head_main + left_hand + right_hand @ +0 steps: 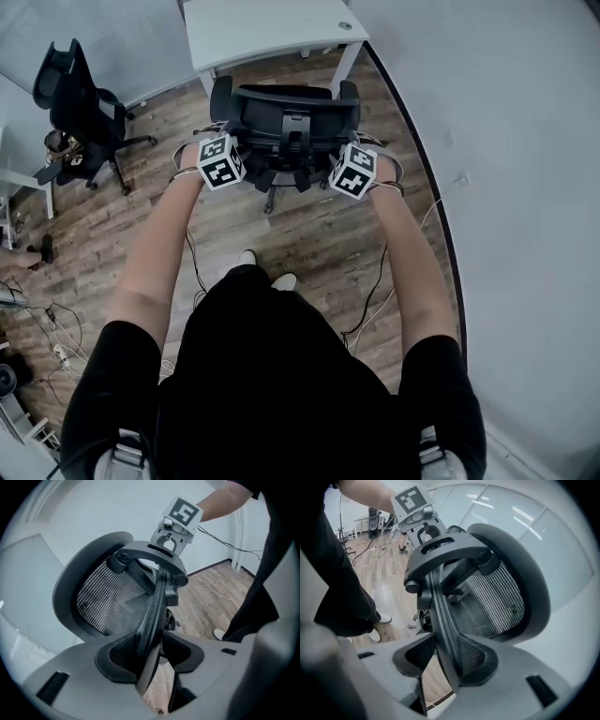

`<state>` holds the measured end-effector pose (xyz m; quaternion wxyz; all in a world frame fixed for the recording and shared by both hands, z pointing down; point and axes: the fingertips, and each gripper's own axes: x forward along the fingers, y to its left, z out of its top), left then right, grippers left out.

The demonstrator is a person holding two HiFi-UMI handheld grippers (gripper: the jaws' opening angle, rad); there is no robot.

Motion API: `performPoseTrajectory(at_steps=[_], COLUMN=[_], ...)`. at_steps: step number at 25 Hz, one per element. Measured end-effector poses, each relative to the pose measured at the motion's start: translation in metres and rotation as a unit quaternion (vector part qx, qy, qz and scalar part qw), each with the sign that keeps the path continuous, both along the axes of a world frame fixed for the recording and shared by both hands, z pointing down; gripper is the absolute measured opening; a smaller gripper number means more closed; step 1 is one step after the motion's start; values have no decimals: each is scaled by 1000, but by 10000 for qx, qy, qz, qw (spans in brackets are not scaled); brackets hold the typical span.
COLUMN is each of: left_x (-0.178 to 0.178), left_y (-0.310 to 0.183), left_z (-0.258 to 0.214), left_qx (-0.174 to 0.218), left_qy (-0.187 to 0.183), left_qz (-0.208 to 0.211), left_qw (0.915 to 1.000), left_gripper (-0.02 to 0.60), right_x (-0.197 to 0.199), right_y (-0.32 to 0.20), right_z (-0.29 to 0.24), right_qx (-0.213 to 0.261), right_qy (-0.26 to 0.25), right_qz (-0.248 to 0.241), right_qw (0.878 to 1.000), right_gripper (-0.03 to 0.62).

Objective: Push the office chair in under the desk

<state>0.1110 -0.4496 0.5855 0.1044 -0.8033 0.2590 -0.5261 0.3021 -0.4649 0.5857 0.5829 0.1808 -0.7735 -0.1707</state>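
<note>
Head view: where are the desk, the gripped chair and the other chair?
desk (262, 33), head view, bare top.
chair (281, 101), head view, back frame.
other chair (58, 75), head view, backrest.

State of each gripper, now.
Left gripper: closed on the chair backrest rim.
Right gripper: closed on the chair backrest rim, at its opposite side.

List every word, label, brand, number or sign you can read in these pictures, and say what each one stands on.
No readable text anywhere.
Left cube on the left hand-held gripper: black-and-white square marker patterns only, no letters or numbers.
Right cube on the right hand-held gripper: the same.
Office chair and desk: no label or brand shows.
</note>
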Motion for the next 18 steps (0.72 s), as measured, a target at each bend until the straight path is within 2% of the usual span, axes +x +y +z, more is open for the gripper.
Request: performPoseTrajectory(at_steps=[5, 8, 18], left_x=[8, 16, 33], left_y=[-14, -40, -88], left_z=[-3, -5, -6], left_qx=[120, 161, 14], left_qy=[39, 71, 123], left_qz=[-32, -58, -269], left_qw=[9999, 9998, 9996], left_gripper=[169, 167, 156], right_x=[7, 14, 29], right_y=[-19, -49, -114], right_z=[-2, -3, -3], right_qx=[-21, -19, -78], right_qy=[16, 48, 173], right_qz=[-43, -83, -255], right_qw=[10000, 10000, 9995], right_gripper=[146, 146, 149])
